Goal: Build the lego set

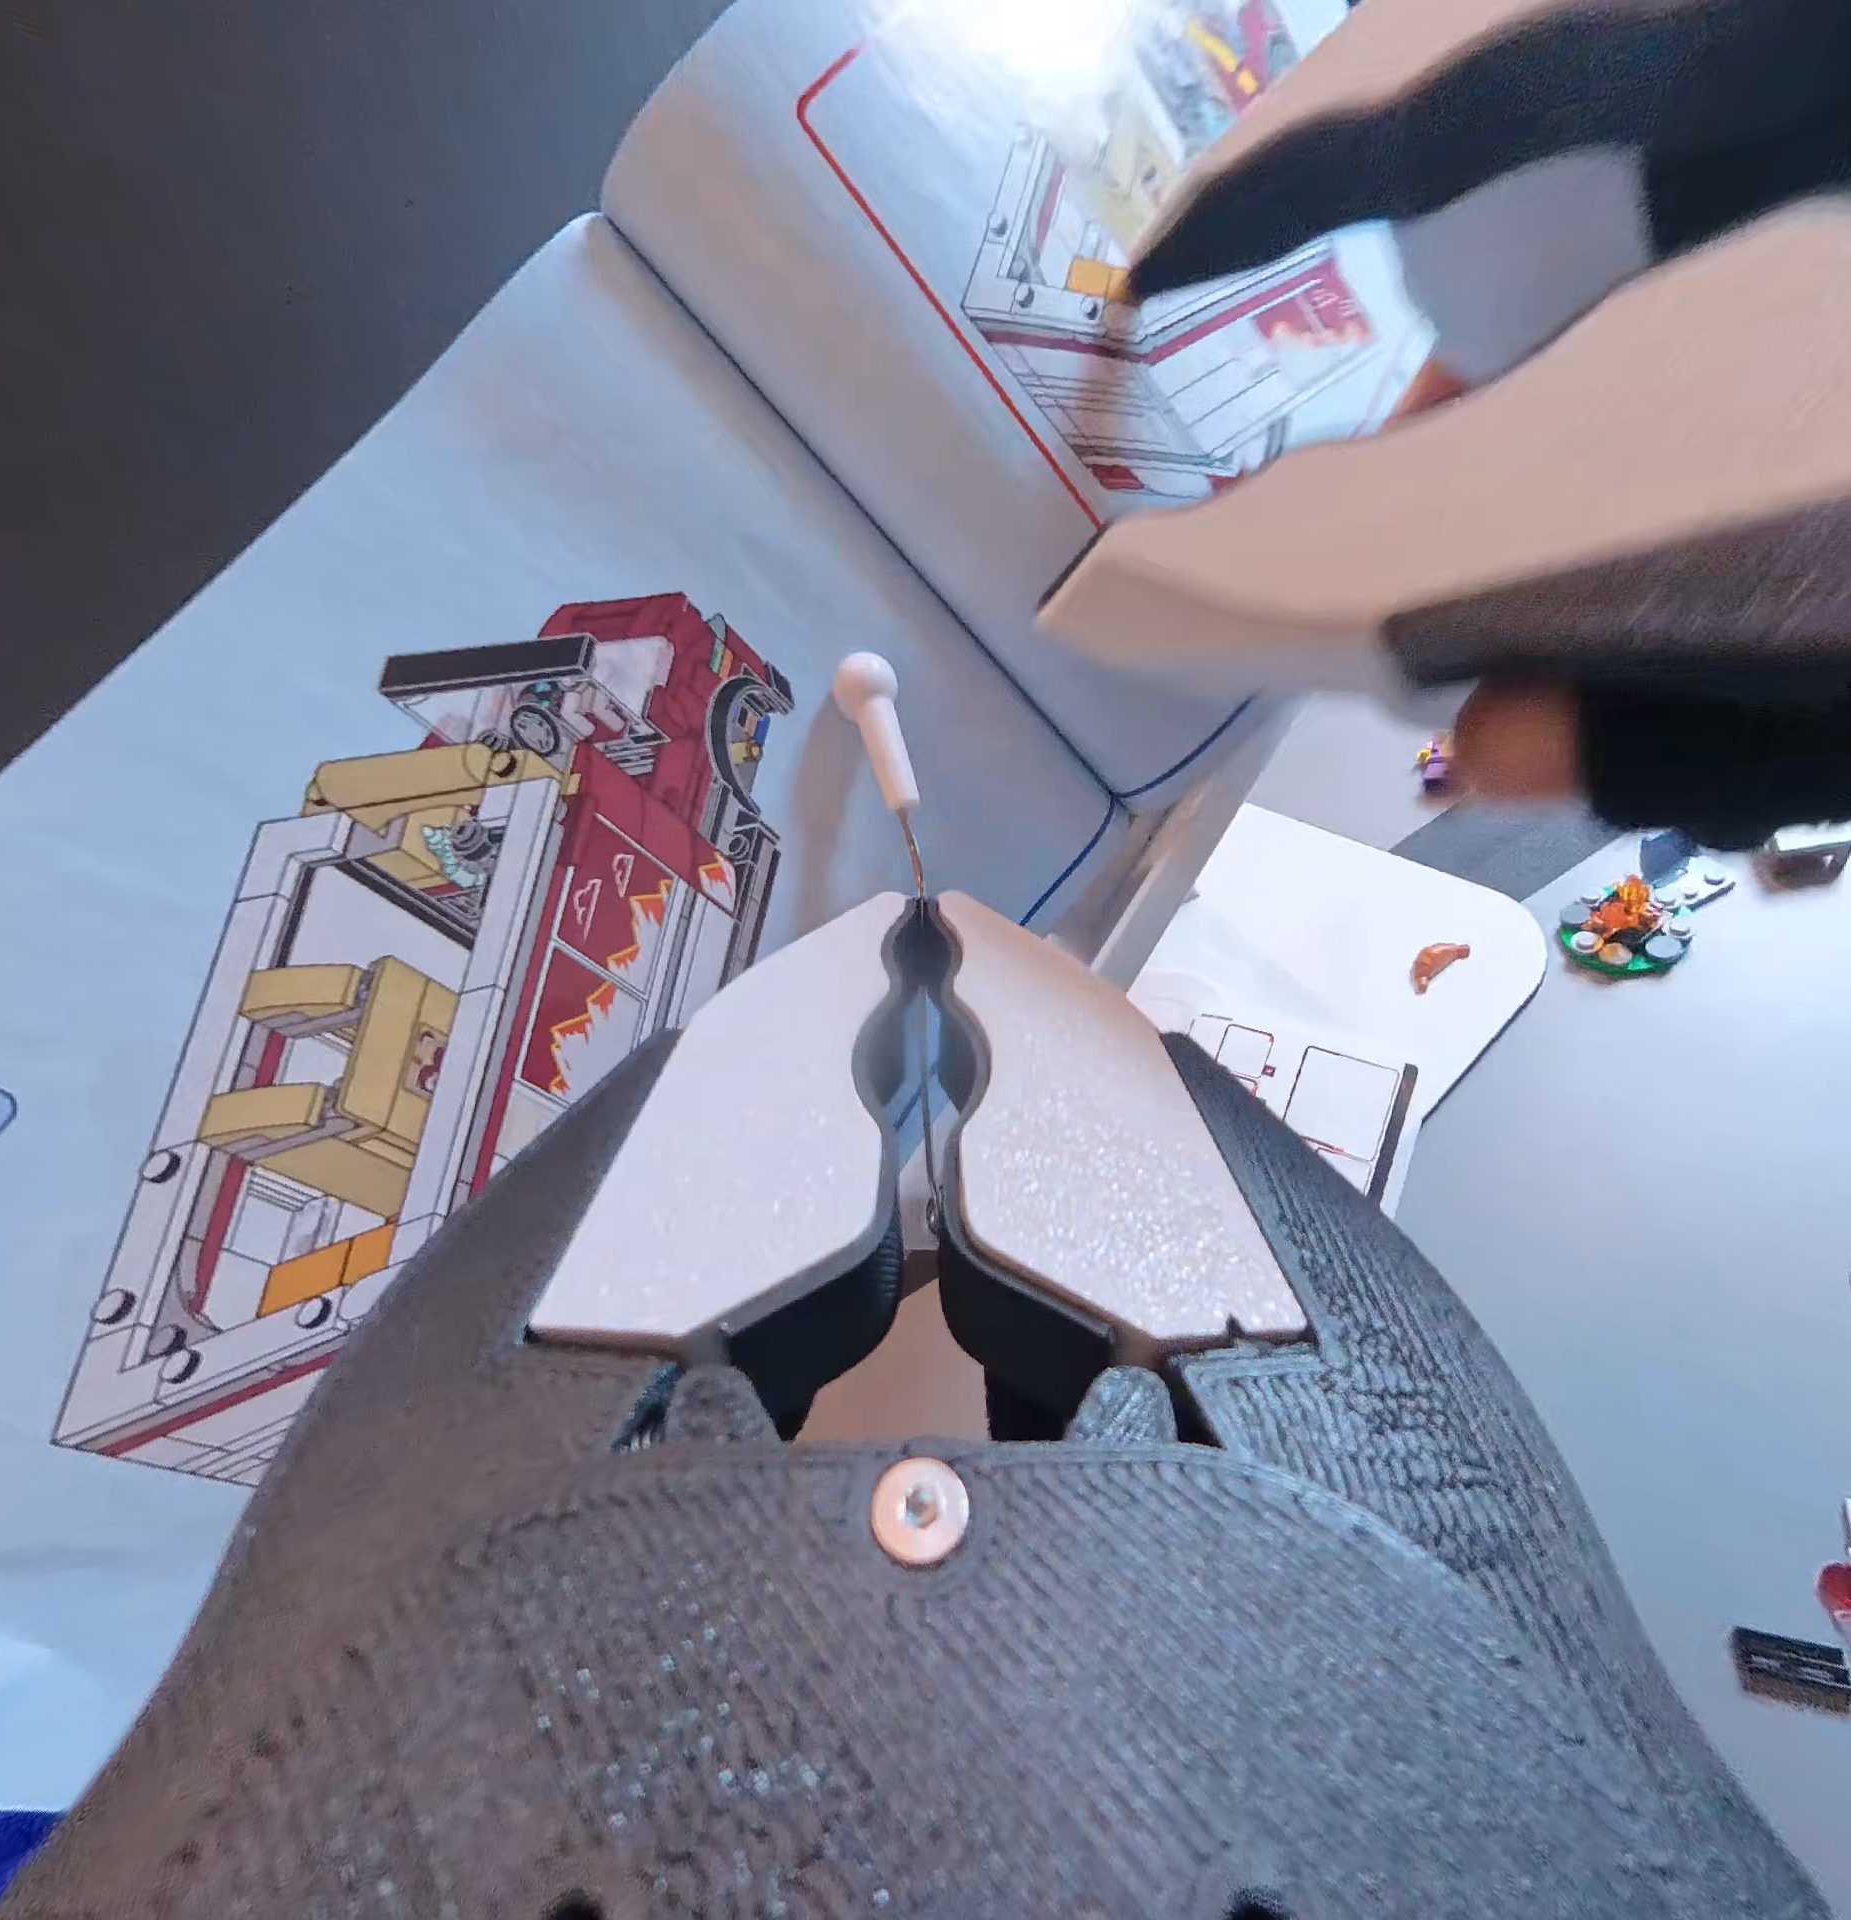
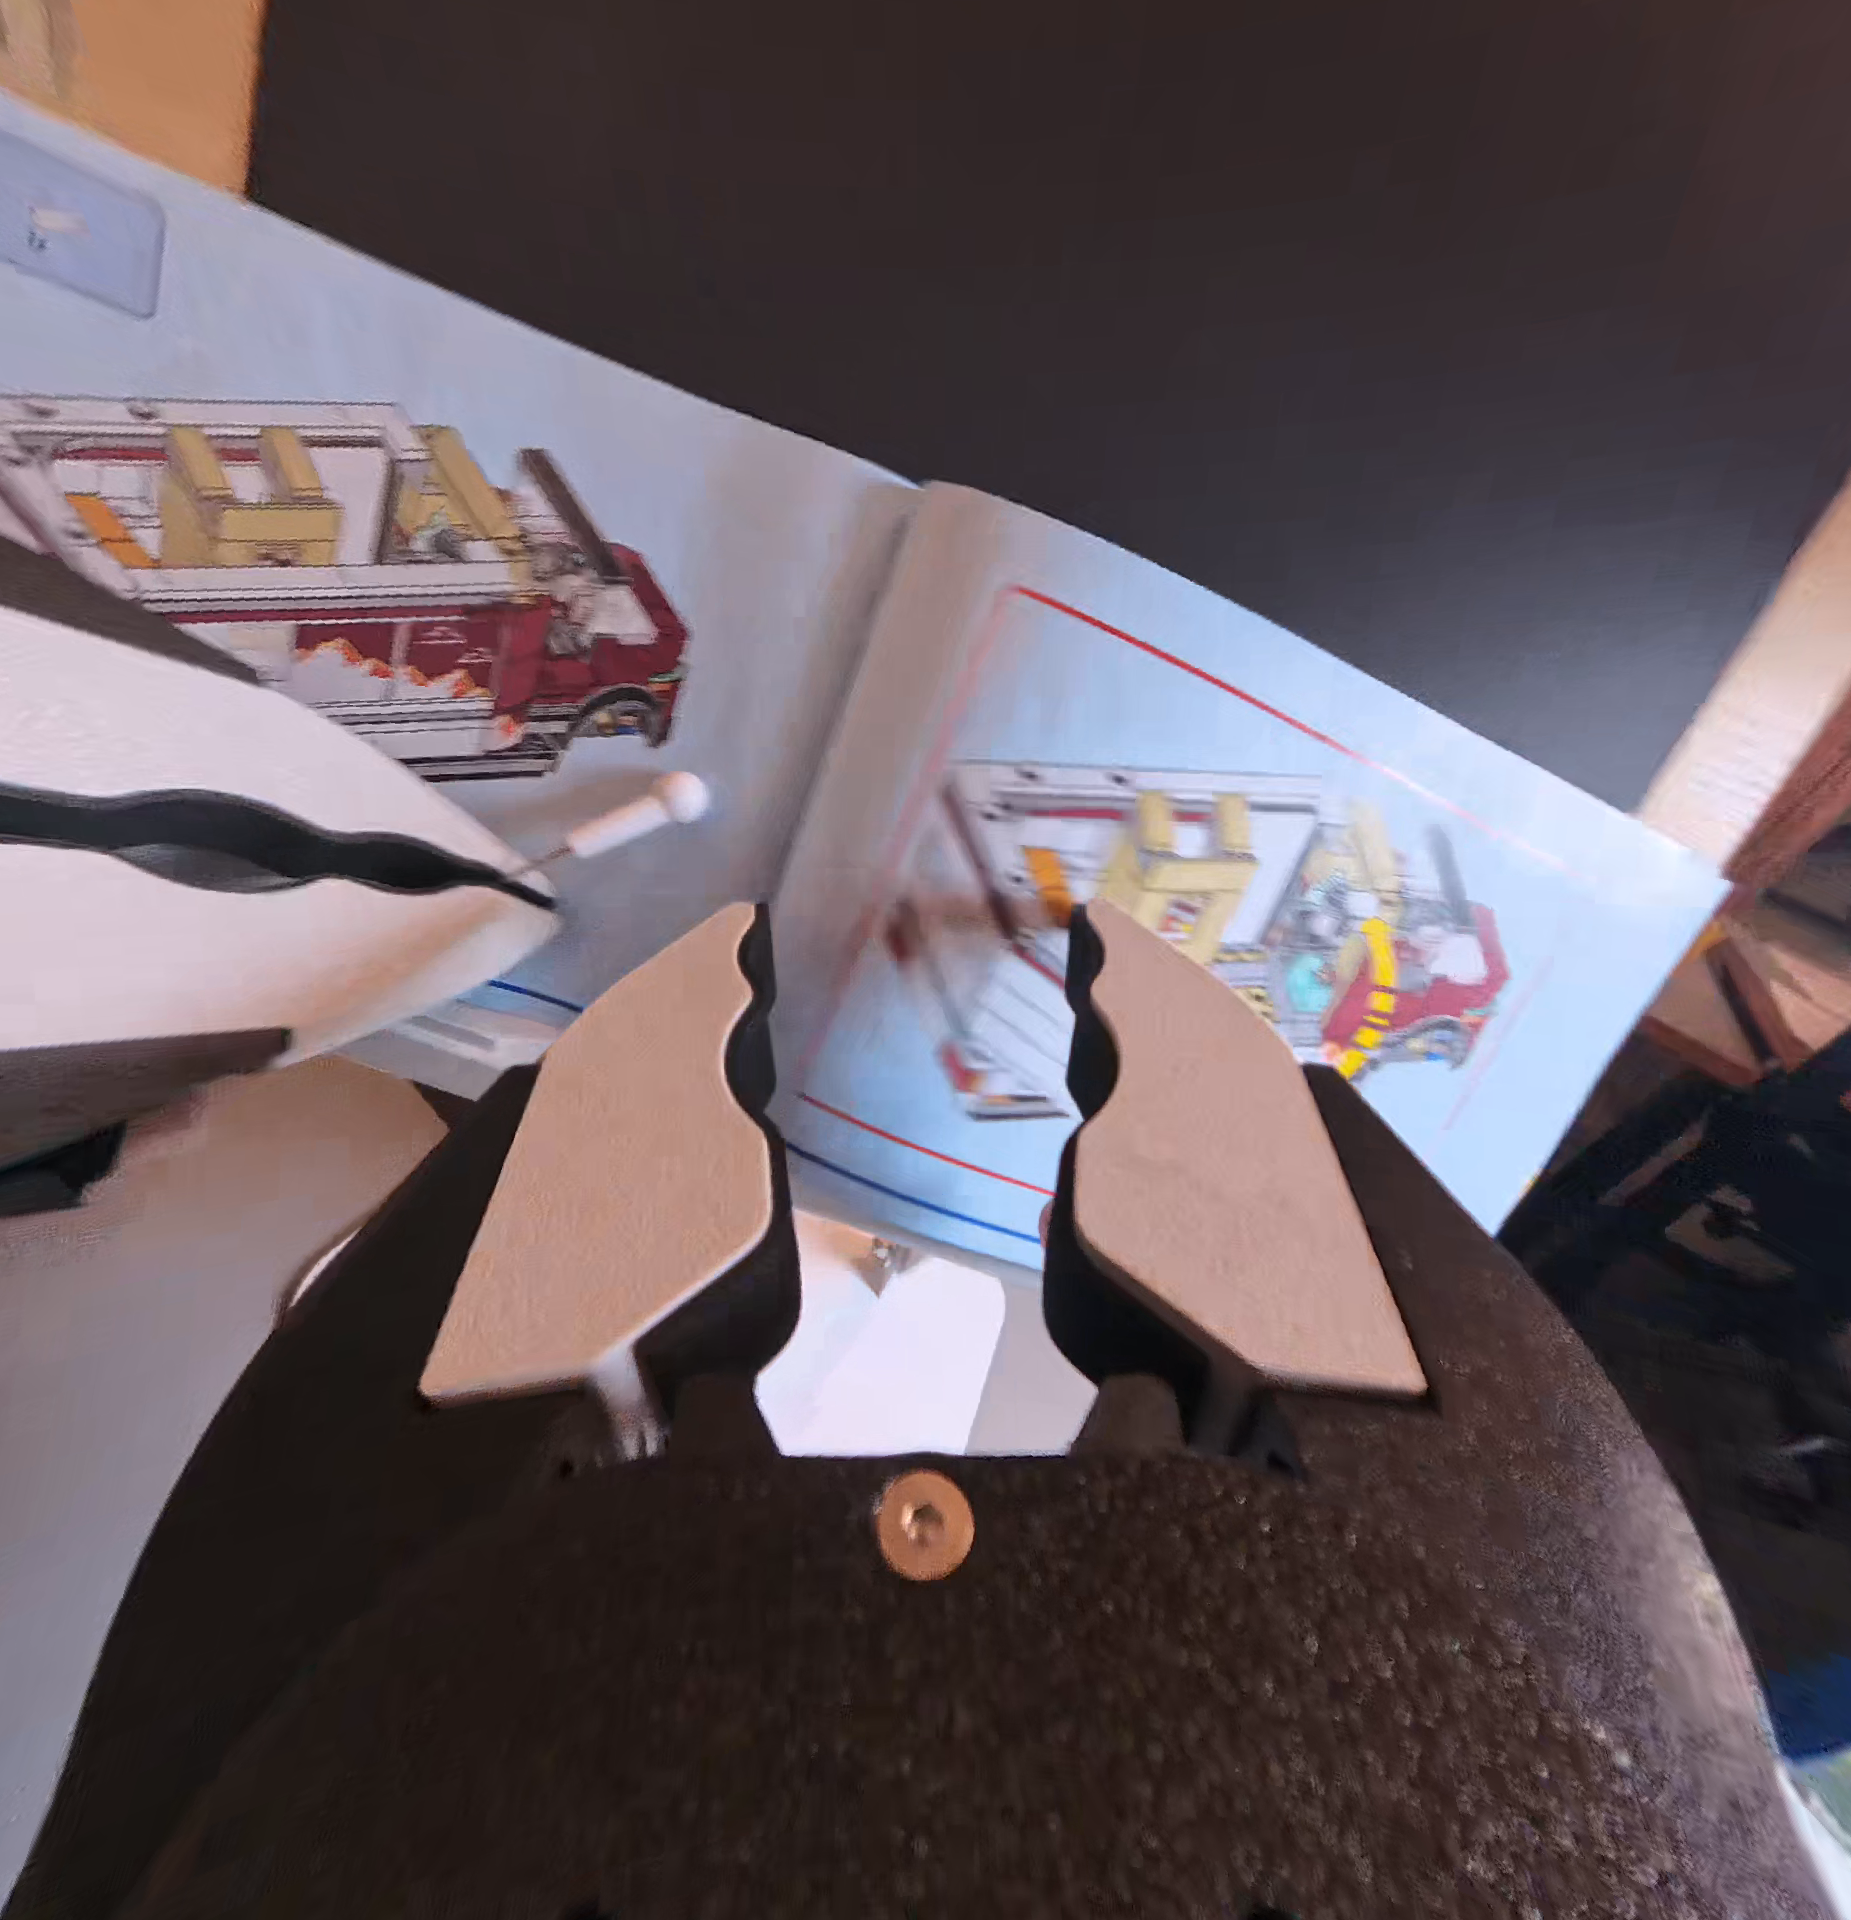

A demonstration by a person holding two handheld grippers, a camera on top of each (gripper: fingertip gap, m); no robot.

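Left gripper (image 1: 919,914) first: its jaws are closed tight, pinching a thin metal wire right at the fingertips. That wire runs back between the pads and sticks out ahead of the tips, curving slightly, and it ends in a small white ball-headed piece (image 1: 876,727) that hangs clear of the fingers, just in front of them. From the right wrist view you see the same grip from the side: the white ball-headed piece pokes out beyond the closed tips, over the paper.

Below and ahead of the left gripper lies an open instruction booklet (image 1: 609,436), its left page showing a drawing of a red brick-built truck, directly under and left of the fingertips. The booklet's fold runs diagonally just beyond the ball end.

Now the right gripper (image 2: 916,914): jaws standing wide apart, nothing between the pads, only the booklet's right page seen through the gap. It hovers up and to the right of the left gripper's tips, near but apart, over the booklet.

Off to the right of the left gripper, on the grey table (image 1: 1627,1195), sit a small orange croissant-shaped piece (image 1: 1438,961) on a white sheet (image 1: 1347,935), a round green piece with an orange top (image 1: 1625,925), and a few scattered small parts farther out.
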